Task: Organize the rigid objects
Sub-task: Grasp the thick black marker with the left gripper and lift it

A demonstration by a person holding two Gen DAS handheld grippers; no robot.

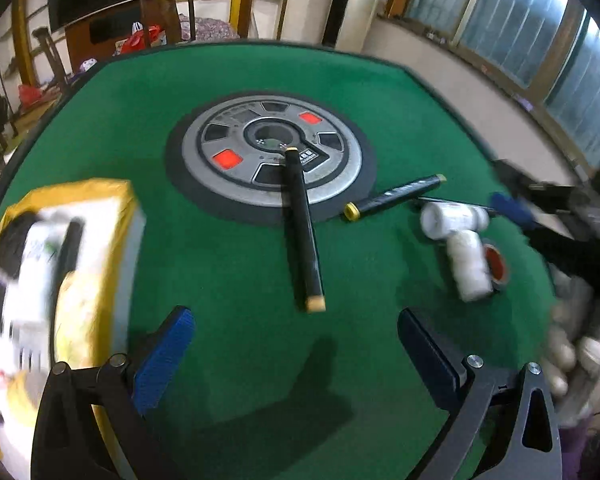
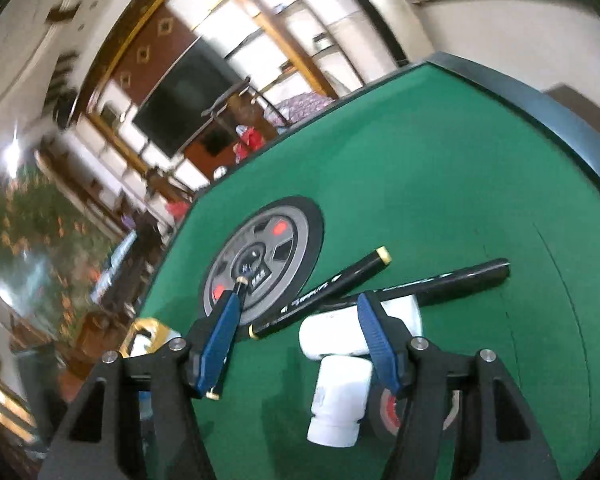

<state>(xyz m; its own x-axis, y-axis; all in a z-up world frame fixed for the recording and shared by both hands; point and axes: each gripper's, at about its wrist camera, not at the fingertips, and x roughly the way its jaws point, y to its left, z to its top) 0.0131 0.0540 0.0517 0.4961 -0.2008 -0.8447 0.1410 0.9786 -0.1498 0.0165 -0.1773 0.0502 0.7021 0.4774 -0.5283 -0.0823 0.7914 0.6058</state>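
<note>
On the green table, a long black tube with tan caps [image 1: 301,224] lies just ahead of my open, empty left gripper [image 1: 296,332]. A black marker with yellow ends [image 1: 394,197] lies to its right, also in the right wrist view [image 2: 320,294]. A white T-shaped pipe fitting [image 1: 458,240] lies at the right, beside a red-cored tape roll [image 1: 496,266]. My right gripper [image 2: 300,320] is open and hovers over the fitting [image 2: 340,360], with a black pen [image 2: 452,280] beyond it.
A yellow-rimmed box [image 1: 60,272] with several items stands at the left. The table's round grey centre panel [image 1: 272,152] with red buttons sits in the middle. The table's edge [image 2: 540,108] runs at the right. Chairs and furniture stand beyond.
</note>
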